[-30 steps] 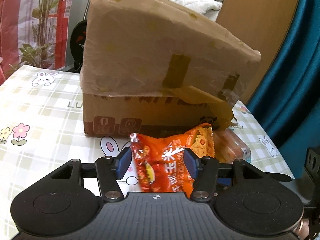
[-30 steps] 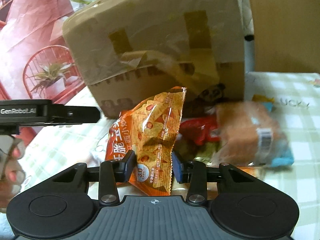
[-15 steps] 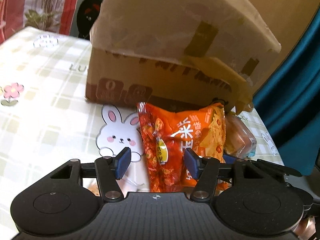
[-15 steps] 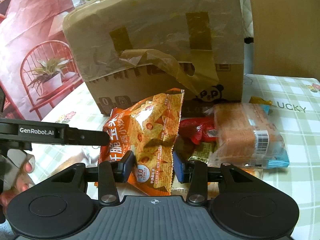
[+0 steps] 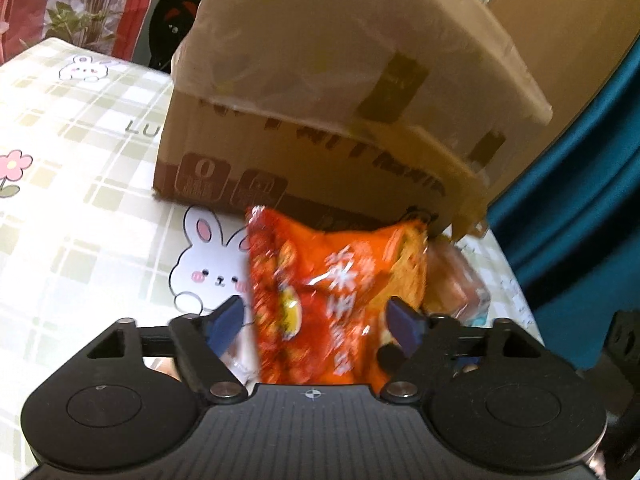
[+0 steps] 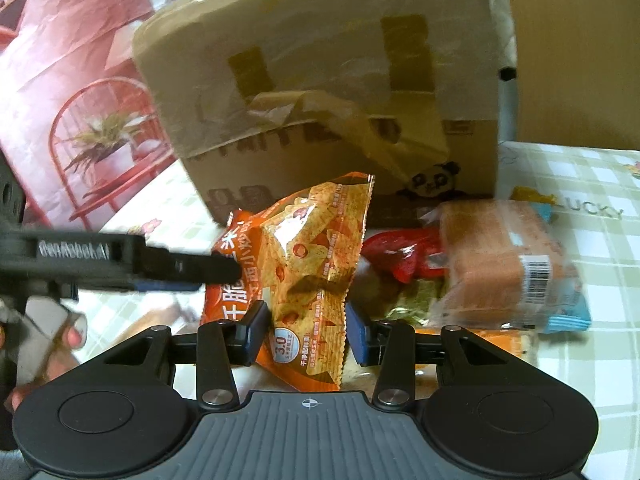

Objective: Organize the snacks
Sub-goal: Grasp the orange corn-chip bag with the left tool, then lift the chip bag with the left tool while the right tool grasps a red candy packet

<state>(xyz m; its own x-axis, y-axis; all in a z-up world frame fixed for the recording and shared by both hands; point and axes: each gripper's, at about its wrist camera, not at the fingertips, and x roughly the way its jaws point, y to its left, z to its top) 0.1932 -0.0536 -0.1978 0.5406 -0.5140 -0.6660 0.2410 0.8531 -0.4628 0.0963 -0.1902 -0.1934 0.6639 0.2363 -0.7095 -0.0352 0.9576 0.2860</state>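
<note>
The orange snack bag (image 5: 332,300) was seen upright on the checked tablecloth (image 5: 80,208), just in front of the taped cardboard box (image 5: 340,92), between the opening jaws of the left gripper (image 5: 316,318), whose pads were no longer pressed on it. In the right wrist view the bag's lower edge was flanked by the narrowly set right gripper (image 6: 306,328); contact could not be told. A wrapped bread loaf (image 6: 504,264) was seen beside it.

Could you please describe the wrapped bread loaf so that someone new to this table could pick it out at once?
Start at the big cardboard box on the checked tablecloth. In front of its right corner lies the snack pile; the bread loaf is at its right end, beside a red packet. It alone is a tan block in clear wrap with a white barcode label and blue end.
</note>
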